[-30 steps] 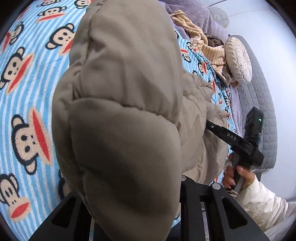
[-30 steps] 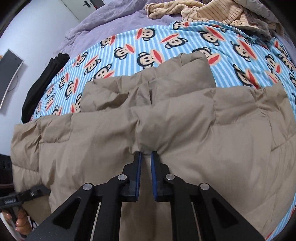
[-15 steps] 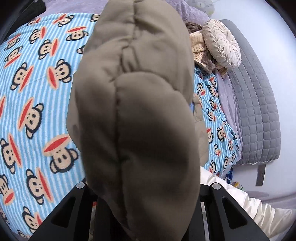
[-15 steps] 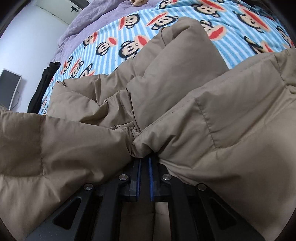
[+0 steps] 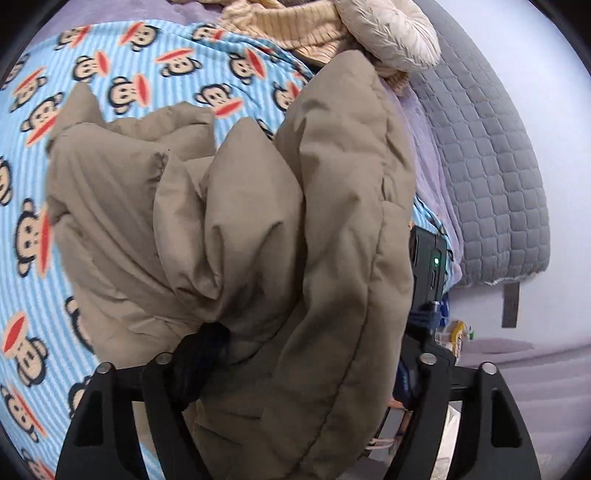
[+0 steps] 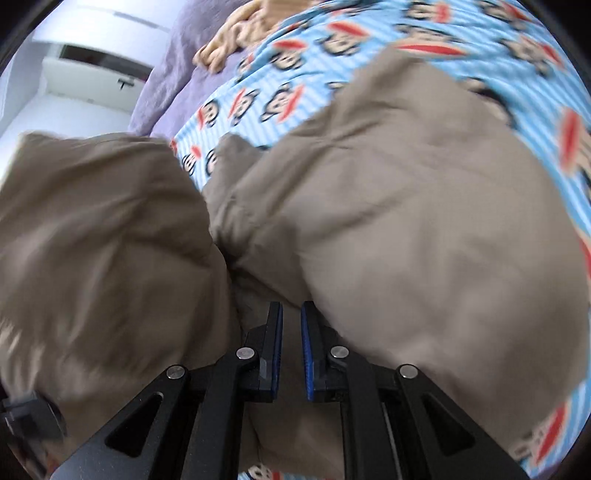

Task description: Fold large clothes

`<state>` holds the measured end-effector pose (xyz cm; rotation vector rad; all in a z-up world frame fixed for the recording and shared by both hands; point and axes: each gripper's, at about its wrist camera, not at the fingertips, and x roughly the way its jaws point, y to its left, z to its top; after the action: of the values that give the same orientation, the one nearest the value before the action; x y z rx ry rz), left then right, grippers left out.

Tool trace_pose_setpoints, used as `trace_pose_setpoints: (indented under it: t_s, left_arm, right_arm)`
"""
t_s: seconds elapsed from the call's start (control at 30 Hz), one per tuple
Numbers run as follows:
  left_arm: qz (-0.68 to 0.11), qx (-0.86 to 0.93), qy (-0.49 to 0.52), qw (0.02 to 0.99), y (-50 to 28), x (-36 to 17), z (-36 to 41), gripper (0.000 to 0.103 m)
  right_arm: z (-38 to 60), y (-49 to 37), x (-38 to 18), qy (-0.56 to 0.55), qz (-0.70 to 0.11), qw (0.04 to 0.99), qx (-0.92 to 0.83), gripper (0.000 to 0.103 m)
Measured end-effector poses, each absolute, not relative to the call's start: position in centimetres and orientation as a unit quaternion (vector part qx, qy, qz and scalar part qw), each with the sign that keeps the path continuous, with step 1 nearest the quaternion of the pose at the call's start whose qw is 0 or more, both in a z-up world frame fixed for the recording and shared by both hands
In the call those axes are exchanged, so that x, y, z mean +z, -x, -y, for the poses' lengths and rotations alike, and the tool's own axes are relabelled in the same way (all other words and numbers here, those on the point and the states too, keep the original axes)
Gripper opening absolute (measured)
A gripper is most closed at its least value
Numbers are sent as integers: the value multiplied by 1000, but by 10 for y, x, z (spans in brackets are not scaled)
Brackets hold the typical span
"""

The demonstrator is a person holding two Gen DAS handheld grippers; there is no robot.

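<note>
The jaws of the right gripper (image 6: 291, 343) stand narrow, their blue pads nearly together on a pinch of the tan puffer coat (image 6: 406, 229); the jaws of the left gripper (image 5: 291, 387) are buried under a thick fold of the same coat (image 5: 258, 240), so I cannot tell how far apart they stand, though the fabric drapes over and between the black fingers; the coat is bunched and partly lifted above the bed, its bulk lying on the blue striped monkey-print blanket (image 5: 122, 62); past it sit a beige knit garment (image 5: 295, 33) and a round cream cushion (image 5: 391, 33) against the grey quilted headboard (image 5: 491, 166); the right wrist view is blurred; a lilac sheet (image 6: 177, 70) shows at the bed's far edge.
</note>
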<state>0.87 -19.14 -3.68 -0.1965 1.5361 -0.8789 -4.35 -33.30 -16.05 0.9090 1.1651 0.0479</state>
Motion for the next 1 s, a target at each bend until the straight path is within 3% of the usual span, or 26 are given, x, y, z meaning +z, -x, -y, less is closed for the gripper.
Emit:
trace_pose_setpoints:
  t_s: [0.3,0.33,0.4,0.43,0.47,0.73,0.9,0.93,1.0]
  left_arm:
    - [-687,-454,52,565,-16,-99,244,83]
    - [-687,-451,51,568,-15,-101,246,83]
    - [-685,-446,49,574,-19,-108,247,83]
    - [-682,-444,45,579,-14,-110,248,83]
    - [-680,-442,41,583,-14,-112,251,83]
    - [-649,-426,6,630,-14,-106,264,83]
    - [-579,-420,-43,697,-6,-67,251,83]
    - [-559,-412,-50,718,-7,-59,243,83]
    - [-523,-379,-60,762,-12,-46,223,83]
  right_arm:
    - [363,126,-155,-453,-521,724,-16,12]
    - [364,132,-152,-452,-520,724,-17,20]
    - [365,145,-143,-453,-515,728,-21,57]
    - [365,154,-137,-454,-506,732,-23,81]
    - [364,162,-128,-458,-494,739,-20,86]
    - [333,169,-88,-409,-494,763,86,88]
    - [308,134,-94,-329,-524,785,30,88]
    - [310,133,-94,-322,-525,788,10,84]
    - [315,130,-98,-317,-522,792,-16,51]
